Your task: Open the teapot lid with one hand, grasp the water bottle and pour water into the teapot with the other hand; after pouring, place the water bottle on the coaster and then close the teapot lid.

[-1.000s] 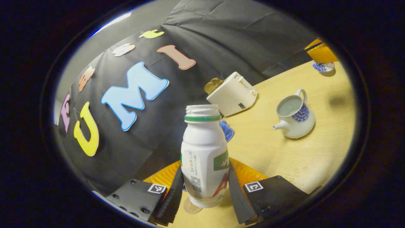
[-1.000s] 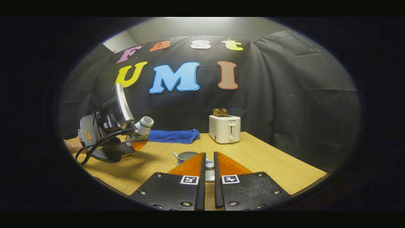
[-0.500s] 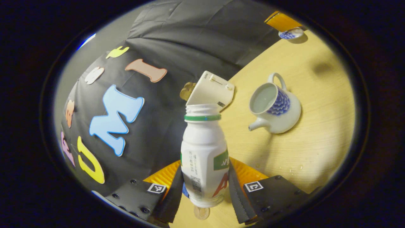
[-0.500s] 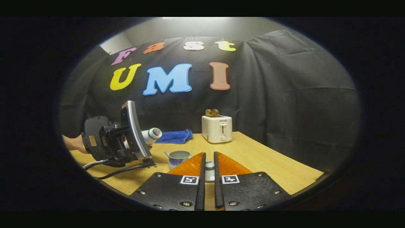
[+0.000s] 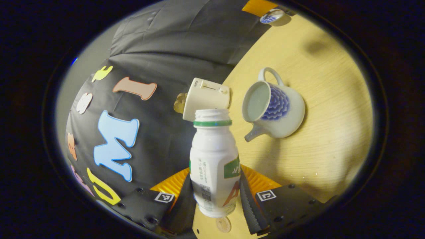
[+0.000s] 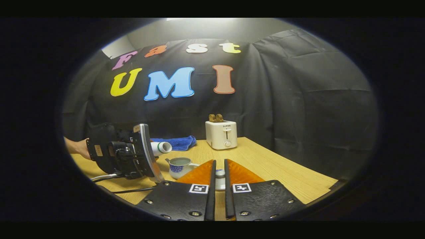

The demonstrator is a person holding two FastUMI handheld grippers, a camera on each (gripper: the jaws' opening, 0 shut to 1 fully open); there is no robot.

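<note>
Left gripper view: my left gripper (image 5: 215, 196) has both fingers pressed on the lower body of the uncapped water bottle (image 5: 214, 162), which sits between them, its mouth close to the open teapot (image 5: 274, 106) on the table (image 5: 332, 109). The coaster (image 5: 223, 224) lies on the table under the bottle's base.

Right gripper view: my right gripper (image 6: 218, 189) has its fingers nearly together on the teapot lid (image 6: 219, 177), held between them. Beyond, the left gripper (image 6: 121, 152) holds the bottle (image 6: 161, 147) tilted near level, mouth just above the teapot (image 6: 179, 167). A toaster (image 6: 221, 134) and a blue cloth (image 6: 176, 142) sit toward the table's far edge.
</note>
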